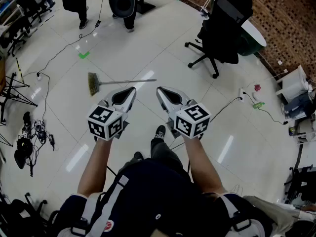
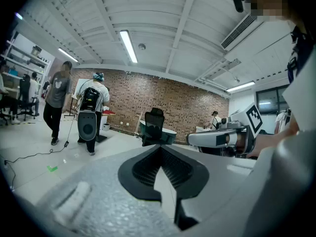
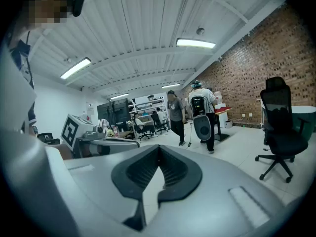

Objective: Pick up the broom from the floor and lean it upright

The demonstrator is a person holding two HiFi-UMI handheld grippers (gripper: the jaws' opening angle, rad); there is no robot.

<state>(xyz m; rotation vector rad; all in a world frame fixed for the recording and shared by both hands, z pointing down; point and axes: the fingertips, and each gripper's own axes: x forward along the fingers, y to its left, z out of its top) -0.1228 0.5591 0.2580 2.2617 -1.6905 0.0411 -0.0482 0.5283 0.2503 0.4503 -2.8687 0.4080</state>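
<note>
Broom lies flat beyond left gripper and right gripper, jaws seemingly together.

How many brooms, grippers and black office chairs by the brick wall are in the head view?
broom: 1
grippers: 2, the left gripper and the right gripper
black office chair: 1
Total: 4

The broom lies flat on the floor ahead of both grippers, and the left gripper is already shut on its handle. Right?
Not quite. The left gripper is shut, but on nothing: the left gripper view shows its jaws together and empty. The broom does lie flat on the floor ahead, with neither gripper on it.
</note>
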